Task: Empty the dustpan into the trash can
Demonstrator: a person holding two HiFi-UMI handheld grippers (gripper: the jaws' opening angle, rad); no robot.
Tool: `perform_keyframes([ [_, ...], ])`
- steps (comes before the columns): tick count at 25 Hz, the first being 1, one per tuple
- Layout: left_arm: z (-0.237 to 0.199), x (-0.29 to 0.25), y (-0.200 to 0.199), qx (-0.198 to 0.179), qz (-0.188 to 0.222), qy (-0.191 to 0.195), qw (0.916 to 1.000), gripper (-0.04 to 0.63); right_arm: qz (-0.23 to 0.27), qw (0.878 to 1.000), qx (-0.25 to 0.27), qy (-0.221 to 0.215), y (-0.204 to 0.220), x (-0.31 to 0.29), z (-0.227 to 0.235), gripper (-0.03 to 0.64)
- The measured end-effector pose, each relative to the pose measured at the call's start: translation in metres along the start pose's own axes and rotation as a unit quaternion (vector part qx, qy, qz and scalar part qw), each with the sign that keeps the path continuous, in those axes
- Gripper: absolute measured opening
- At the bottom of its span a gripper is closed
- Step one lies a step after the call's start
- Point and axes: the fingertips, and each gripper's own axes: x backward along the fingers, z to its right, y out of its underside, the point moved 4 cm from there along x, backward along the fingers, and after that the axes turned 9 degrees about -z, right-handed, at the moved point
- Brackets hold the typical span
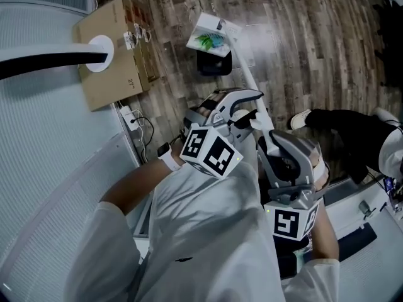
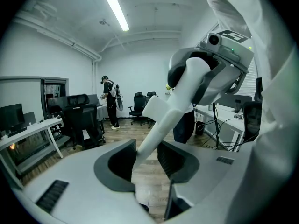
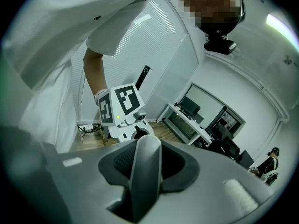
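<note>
A white long-handled dustpan (image 1: pixel 211 38) with green scraps in it hangs tilted over a small dark trash can (image 1: pixel 214 63) on the wood floor. Its white handle (image 1: pixel 247 74) runs back toward me, and both grippers hold it. My left gripper (image 1: pixel 244 109) is shut on the white shaft (image 2: pixel 161 120), which passes between its jaws (image 2: pixel 145 157). Lower down, my right gripper (image 1: pixel 280 151) is shut on the grey grip end of the handle (image 3: pixel 145 167). The left gripper's marker cube (image 3: pixel 119 104) shows just ahead in the right gripper view.
A cardboard box (image 1: pixel 113 49) stands left of the trash can, with a power strip and cables (image 1: pixel 131 117) by the white wall. A dark trouser leg and shoe (image 1: pixel 337 121) are at the right. Office chairs (image 2: pixel 79 120), desks and a standing person (image 2: pixel 110 101) lie farther off.
</note>
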Motion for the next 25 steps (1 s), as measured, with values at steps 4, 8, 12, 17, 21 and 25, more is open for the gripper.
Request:
perform_keyframes([
  [4,-0.0015,0.003,0.0058,0.004,0.0,-0.006,1.0,0.144,0.003,1.0,0.022,-0.008,-0.0025,-0.0045,-0.0042,0.12],
  [8,-0.0032,0.0039,0.0077,0.01,-0.002,-0.012,0.9999,0.146,0.008,0.999,0.036,-0.015,-0.003,-0.0064,-0.0048,0.12],
  [12,-0.0024,0.0034,0.0076,0.016,-0.002,-0.015,0.9998,0.147,0.01,0.999,0.038,-0.017,-0.0017,-0.0059,-0.0051,0.12],
  [17,-0.0037,0.0029,0.0097,0.019,0.0,-0.02,0.9996,0.147,0.008,0.999,0.04,-0.017,-0.0017,-0.0084,-0.0064,0.12],
  [21,-0.0046,0.0052,0.0097,0.017,0.002,-0.018,0.9997,0.147,0.006,0.999,0.037,-0.012,-0.0041,-0.0089,-0.0073,0.12],
  [25,-0.0074,0.0027,0.0073,0.016,0.002,-0.016,0.9997,0.147,0.004,1.0,0.023,-0.005,-0.0031,-0.0093,-0.0022,0.12],
])
